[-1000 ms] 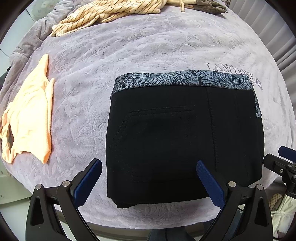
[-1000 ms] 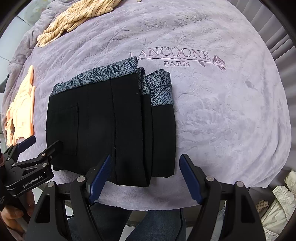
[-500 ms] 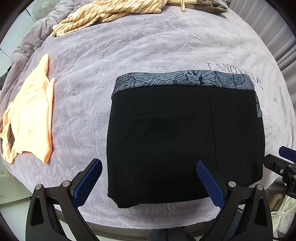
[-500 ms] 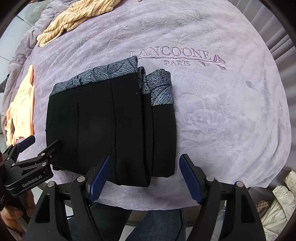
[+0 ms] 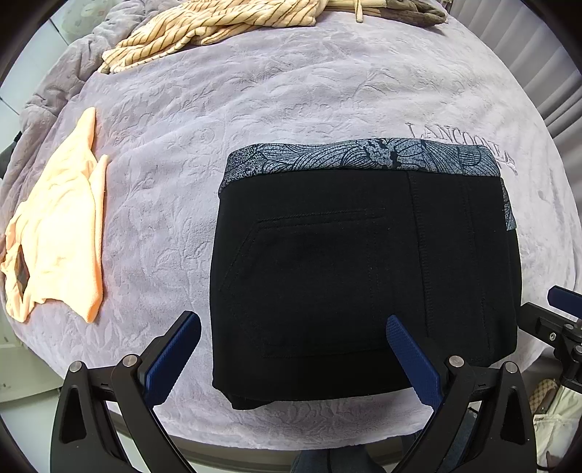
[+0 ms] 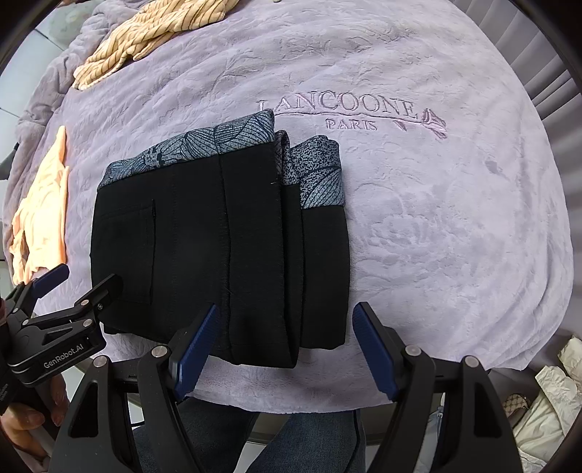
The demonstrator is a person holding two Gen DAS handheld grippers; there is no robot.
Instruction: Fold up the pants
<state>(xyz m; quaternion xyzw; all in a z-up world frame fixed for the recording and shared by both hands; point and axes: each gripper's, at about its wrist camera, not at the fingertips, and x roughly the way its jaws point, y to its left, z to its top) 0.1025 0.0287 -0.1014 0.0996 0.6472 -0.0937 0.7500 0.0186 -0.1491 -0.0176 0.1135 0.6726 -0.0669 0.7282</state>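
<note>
The black pants [image 5: 349,276] lie folded into a compact stack on the lilac blanket [image 5: 291,98], with the grey patterned waistband at the far edge and a back pocket facing up. In the right wrist view the pants [image 6: 218,247] show several stacked layers along their right side. My left gripper [image 5: 293,349] is open and empty, held just above the near edge of the pants. My right gripper [image 6: 285,345] is open and empty at the near right corner of the stack. Neither gripper touches the fabric.
A peach garment [image 5: 58,233] lies on the blanket at the left. A striped yellow garment [image 5: 211,25] lies at the far edge. The embroidered "LANCOONE PARIS" logo [image 6: 349,112] sits beyond the pants. The blanket's near edge [image 6: 327,393] runs just under both grippers.
</note>
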